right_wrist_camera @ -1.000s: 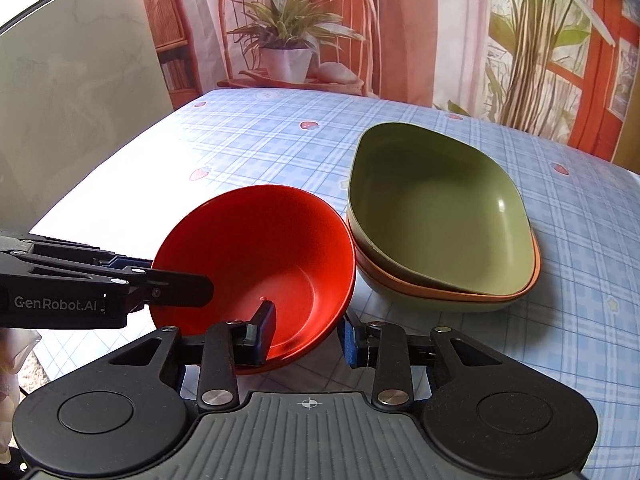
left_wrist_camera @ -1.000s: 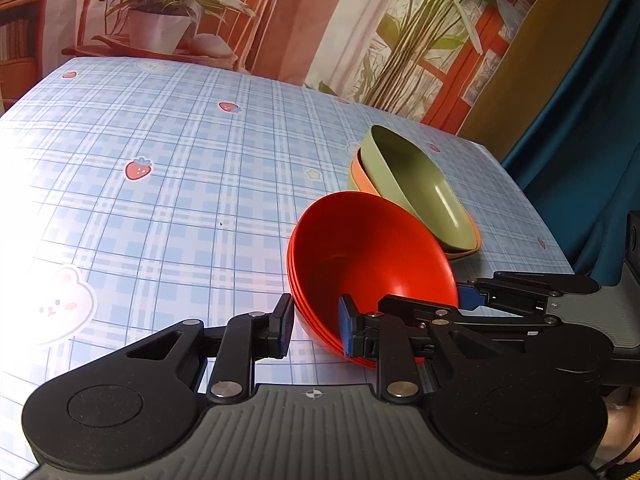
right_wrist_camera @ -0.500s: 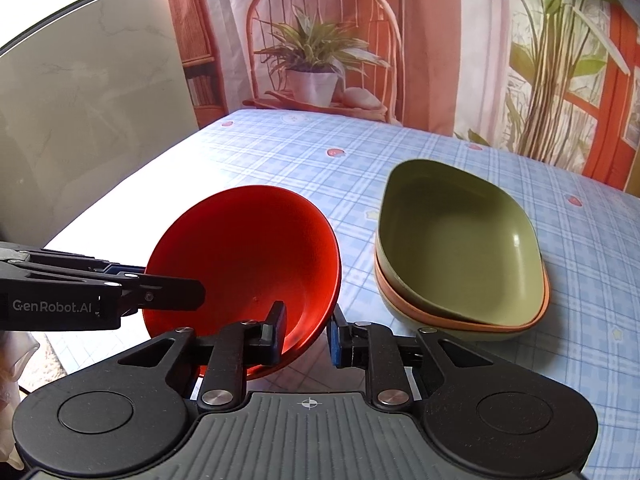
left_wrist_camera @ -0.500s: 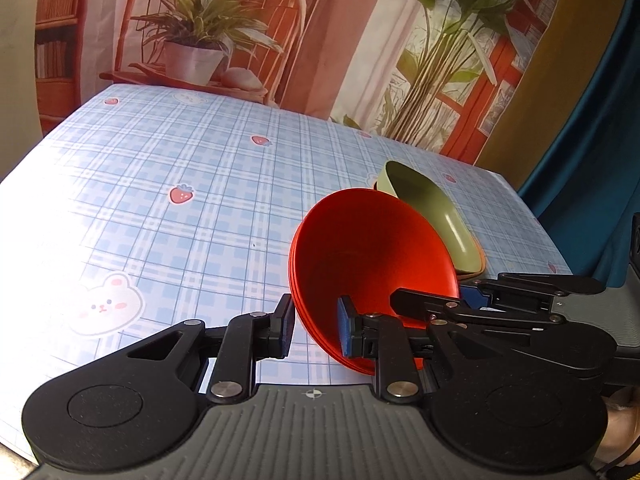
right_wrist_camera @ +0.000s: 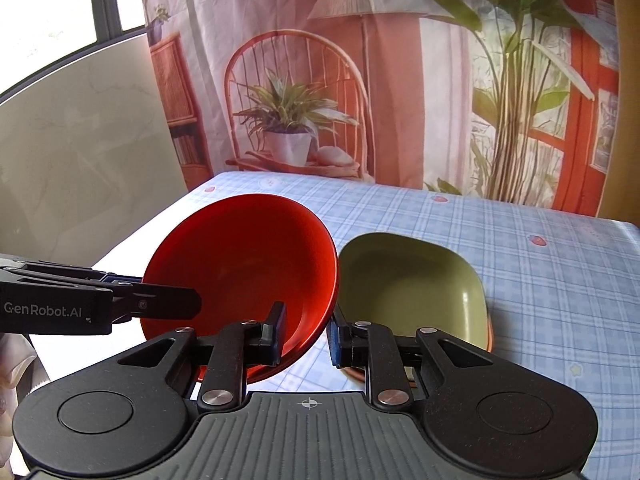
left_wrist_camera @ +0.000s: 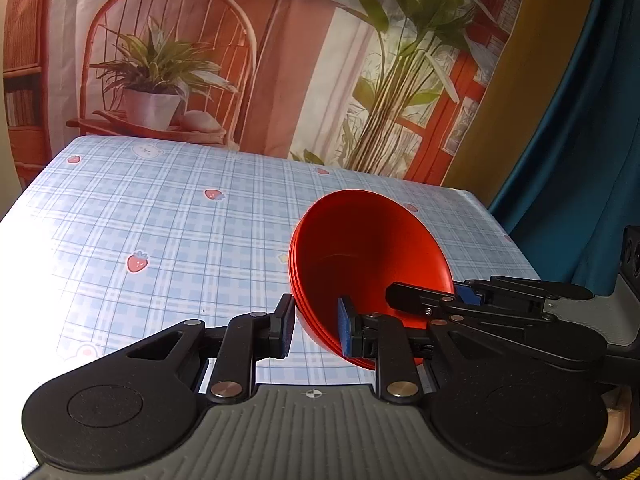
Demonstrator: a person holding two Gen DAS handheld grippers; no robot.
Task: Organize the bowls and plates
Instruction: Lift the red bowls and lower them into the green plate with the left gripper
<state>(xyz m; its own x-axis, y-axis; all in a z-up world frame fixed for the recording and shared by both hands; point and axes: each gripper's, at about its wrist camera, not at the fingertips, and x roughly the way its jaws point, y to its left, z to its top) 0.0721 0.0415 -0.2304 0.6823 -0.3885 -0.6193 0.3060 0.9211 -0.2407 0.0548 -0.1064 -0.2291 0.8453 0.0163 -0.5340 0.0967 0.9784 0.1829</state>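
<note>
Nearest me, my left gripper (left_wrist_camera: 313,326) and right gripper (right_wrist_camera: 306,335) each pinch the rim of the stacked glossy red round bowls (right_wrist_camera: 244,272), one finger inside, one outside. The stack has risen off the blue plaid strawberry-print tablecloth (left_wrist_camera: 160,232) since a second ago and tilts steeply. Just beyond, the olive-green oval dish (right_wrist_camera: 412,284) nested on an orange one looks smaller, farther below.

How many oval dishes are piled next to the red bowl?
2, beside the red round bowl: a green oval dish on top, and an orange dish underneath showing only its rim. More may be hidden below.
</note>
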